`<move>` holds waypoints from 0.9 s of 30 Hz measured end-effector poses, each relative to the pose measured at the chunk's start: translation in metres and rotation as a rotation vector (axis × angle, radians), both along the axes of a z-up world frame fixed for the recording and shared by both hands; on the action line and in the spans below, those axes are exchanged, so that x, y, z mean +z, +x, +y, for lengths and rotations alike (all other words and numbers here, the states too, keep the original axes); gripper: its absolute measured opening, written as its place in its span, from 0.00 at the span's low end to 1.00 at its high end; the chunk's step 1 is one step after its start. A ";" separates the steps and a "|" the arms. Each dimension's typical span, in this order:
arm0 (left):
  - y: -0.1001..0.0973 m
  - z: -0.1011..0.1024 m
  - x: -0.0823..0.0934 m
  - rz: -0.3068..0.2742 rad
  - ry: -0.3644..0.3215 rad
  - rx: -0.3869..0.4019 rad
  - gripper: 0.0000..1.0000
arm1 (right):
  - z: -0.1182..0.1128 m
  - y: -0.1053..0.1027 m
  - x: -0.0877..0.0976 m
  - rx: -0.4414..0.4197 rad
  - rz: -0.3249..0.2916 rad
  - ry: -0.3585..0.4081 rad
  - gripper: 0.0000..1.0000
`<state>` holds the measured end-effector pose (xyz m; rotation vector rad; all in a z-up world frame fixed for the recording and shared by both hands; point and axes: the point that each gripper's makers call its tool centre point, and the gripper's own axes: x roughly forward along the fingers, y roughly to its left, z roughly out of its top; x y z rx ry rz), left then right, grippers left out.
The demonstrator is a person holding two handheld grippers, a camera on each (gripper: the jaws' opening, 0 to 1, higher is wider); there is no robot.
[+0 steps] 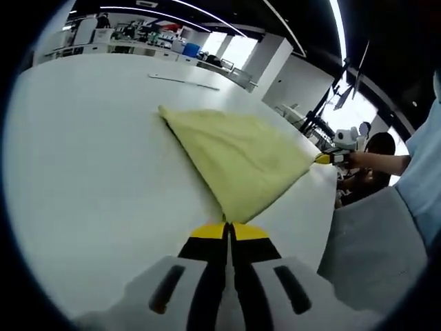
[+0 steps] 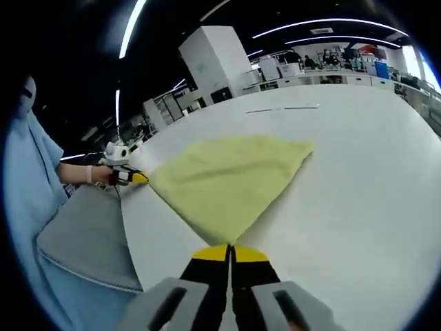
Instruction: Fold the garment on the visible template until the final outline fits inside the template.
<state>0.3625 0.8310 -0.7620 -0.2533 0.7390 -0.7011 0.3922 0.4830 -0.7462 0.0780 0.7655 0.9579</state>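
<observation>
Open-plan workroom with a broad white table under a dark ceiling

The smooth white tabletop (image 1: 89, 158) spans the middle of both views. Long white strip lights (image 2: 131, 27) cross the black ceiling along the top of each frame. A square white pillar (image 2: 217, 62) stands at upper centre of the right gripper view, with cluttered white benches (image 2: 324, 72) to its right. Bright daylit windows (image 1: 234, 49) glow at upper centre of the left gripper view, beside a blue bin (image 1: 191, 49).
</observation>
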 end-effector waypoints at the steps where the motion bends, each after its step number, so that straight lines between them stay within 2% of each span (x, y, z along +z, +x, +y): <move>1: 0.000 0.000 0.000 -0.001 0.002 0.001 0.00 | 0.000 0.001 0.000 0.000 -0.001 0.000 0.00; 7: 0.002 0.002 -0.001 0.028 -0.018 0.048 0.00 | -0.001 0.000 -0.001 0.004 0.007 0.002 0.00; 17: 0.002 0.001 -0.001 0.026 -0.022 0.060 0.01 | -0.003 0.000 -0.001 -0.015 0.026 0.010 0.00; 22: 0.001 -0.001 0.003 0.005 -0.029 0.041 0.11 | -0.010 0.004 0.003 -0.045 0.008 0.006 0.02; 27: -0.001 -0.001 0.011 -0.034 -0.015 0.011 0.26 | -0.015 0.007 0.009 -0.080 -0.015 0.006 0.19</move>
